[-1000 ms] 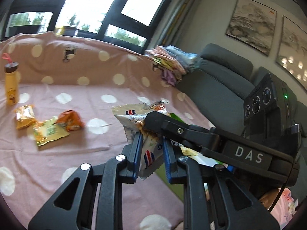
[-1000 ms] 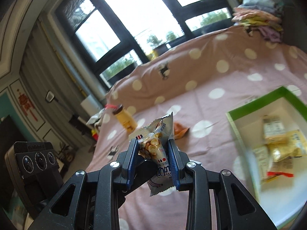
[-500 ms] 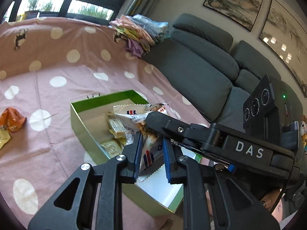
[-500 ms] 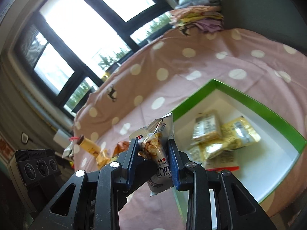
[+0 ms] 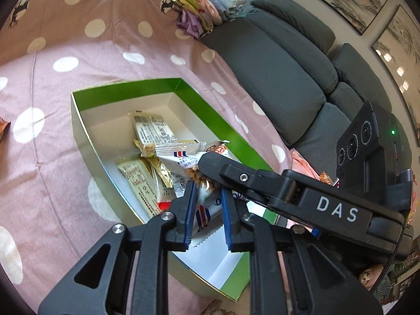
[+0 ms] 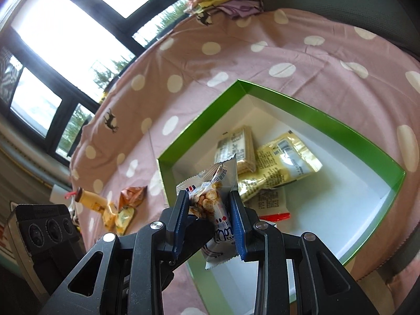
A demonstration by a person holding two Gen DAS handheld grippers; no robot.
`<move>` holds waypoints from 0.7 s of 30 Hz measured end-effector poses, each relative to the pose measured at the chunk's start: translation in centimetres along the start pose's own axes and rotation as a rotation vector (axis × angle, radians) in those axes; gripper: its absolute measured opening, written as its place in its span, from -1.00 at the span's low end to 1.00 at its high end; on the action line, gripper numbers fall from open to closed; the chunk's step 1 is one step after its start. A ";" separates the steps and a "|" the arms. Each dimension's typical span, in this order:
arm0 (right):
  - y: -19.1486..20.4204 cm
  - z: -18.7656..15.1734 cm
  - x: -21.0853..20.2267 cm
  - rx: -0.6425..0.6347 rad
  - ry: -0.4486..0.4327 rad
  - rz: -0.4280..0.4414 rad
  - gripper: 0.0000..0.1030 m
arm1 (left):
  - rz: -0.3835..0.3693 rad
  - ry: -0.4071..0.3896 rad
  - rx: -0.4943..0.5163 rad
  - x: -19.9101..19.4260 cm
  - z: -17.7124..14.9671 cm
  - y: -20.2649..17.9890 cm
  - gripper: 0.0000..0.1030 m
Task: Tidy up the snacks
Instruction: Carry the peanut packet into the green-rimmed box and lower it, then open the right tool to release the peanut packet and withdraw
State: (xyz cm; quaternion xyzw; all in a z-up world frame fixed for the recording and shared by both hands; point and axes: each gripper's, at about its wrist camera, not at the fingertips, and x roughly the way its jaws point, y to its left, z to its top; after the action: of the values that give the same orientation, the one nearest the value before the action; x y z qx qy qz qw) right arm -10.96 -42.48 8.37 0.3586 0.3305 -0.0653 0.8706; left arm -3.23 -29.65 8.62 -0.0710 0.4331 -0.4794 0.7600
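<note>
Both tongs pinch the same white snack packet (image 5: 183,161) over the green box (image 5: 126,88), which sits on the pink dotted cloth (image 5: 52,157): the left gripper (image 5: 207,204) has its blue pads closed to the packet's width on the lower end, and the right gripper (image 6: 210,210) is likewise narrowed onto it, the packet (image 6: 214,197) standing upright between its fingers. Inside the box (image 6: 302,102), at about one o'clock from the right gripper, lie several gold and beige packets (image 6: 286,157). At nine o'clock, well apart on the cloth (image 6: 315,60), sit a yellow bottle (image 6: 90,200) and an orange packet (image 6: 132,195).
</note>
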 end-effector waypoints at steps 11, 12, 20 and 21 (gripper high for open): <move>-1.4 0.0 2.2 0.042 0.070 -0.056 -0.36 | 0.019 0.064 -0.081 1.7 -0.3 1.2 -0.71; -1.5 0.0 2.2 0.044 0.070 -0.056 -0.36 | 0.023 0.066 -0.083 1.8 -0.3 1.2 -0.72; -1.7 -0.1 4.0 0.078 0.104 -0.070 -0.35 | 0.084 0.052 -0.122 0.9 -0.8 1.7 -0.93; -1.7 -0.1 4.0 0.078 0.104 -0.070 -0.35 | 0.083 0.033 -0.119 0.1 -1.1 1.8 -0.93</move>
State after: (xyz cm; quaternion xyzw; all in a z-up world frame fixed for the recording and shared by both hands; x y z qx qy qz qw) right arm -8.53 -43.18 4.79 0.3835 0.3847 -0.0900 0.8348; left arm -2.82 -28.45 6.95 -0.0899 0.4759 -0.4220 0.7664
